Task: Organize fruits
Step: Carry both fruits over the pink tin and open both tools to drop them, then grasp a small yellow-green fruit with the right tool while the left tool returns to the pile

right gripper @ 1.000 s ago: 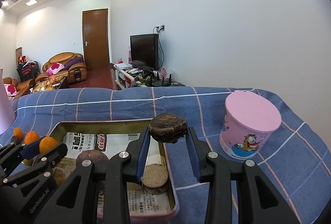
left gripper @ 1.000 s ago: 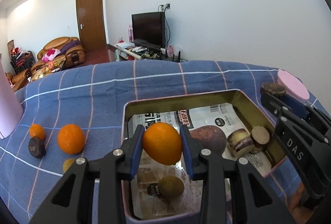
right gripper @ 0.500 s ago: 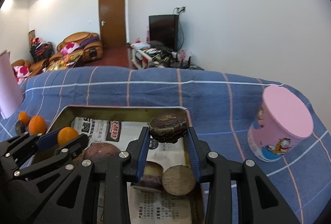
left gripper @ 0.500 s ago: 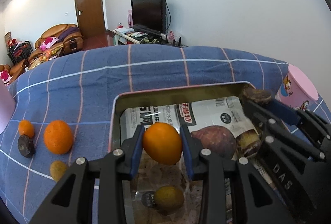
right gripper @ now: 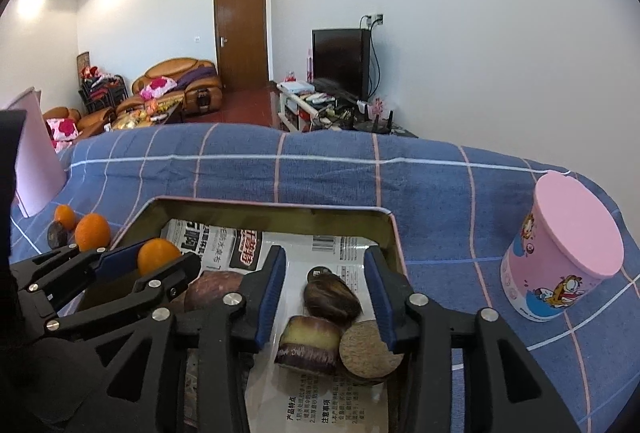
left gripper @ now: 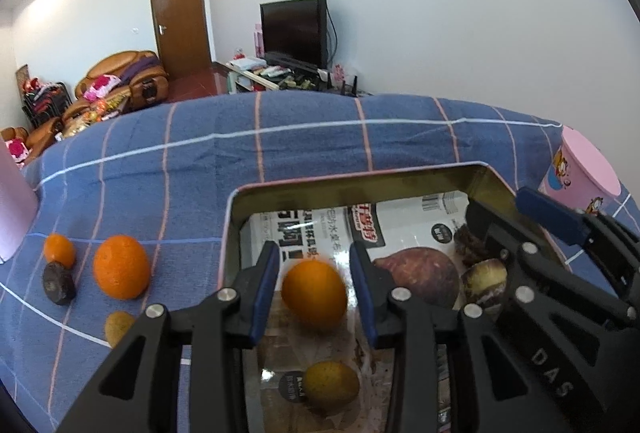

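My left gripper (left gripper: pixel 313 289) hangs over the metal tray (left gripper: pixel 360 181); its jaws are opening. A blurred orange (left gripper: pixel 314 293) sits between them with a gap on each side, free of the pads. My right gripper (right gripper: pixel 325 293) is over the tray's right end, jaws opening too. The dark brown fruit (right gripper: pixel 332 299) lies below them on the paper lining, against a cut purple piece (right gripper: pixel 310 343) and a round slice (right gripper: pixel 370 351). A purple sweet potato (left gripper: pixel 420 277) and a greenish fruit (left gripper: pixel 330 385) also lie in the tray.
On the blue checked cloth left of the tray lie a large orange (left gripper: pixel 121 267), a small orange (left gripper: pixel 59 250), a dark fruit (left gripper: pixel 59 283) and a small greenish fruit (left gripper: pixel 119 327). A pink lidded cup (right gripper: pixel 560 253) stands right of the tray. A pink object (left gripper: pixel 12 209) stands at far left.
Both grippers have opened. The orange has slipped down out of the left pads, and the dark fruit has dropped from the right jaws into the tray.
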Available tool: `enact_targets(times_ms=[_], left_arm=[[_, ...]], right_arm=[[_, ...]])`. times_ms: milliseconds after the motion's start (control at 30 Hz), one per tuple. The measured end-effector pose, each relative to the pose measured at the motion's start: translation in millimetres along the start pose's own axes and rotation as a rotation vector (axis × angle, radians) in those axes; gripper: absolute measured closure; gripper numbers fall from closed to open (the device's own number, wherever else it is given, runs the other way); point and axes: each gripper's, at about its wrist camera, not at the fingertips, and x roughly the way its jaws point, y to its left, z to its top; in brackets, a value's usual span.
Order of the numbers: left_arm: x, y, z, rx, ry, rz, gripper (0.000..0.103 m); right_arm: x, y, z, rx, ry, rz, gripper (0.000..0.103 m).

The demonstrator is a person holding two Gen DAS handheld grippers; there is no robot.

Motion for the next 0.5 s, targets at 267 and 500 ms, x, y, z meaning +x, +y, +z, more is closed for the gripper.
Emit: enact_targets(times_ms=[267, 500], left_arm=[[-38.1, -0.7, -7.0, 0.013, -0.191, 0.019, 0.0], [-54.0, 13.4, -8.1, 0.005, -0.264, 0.069, 0.0]], right_arm=[[-39.8, -14.8, -4.9, 0.122, -0.201, -0.082, 0.03], [-59.7, -10.6, -4.6, 0.119, -0.31, -0.174, 0.028]])
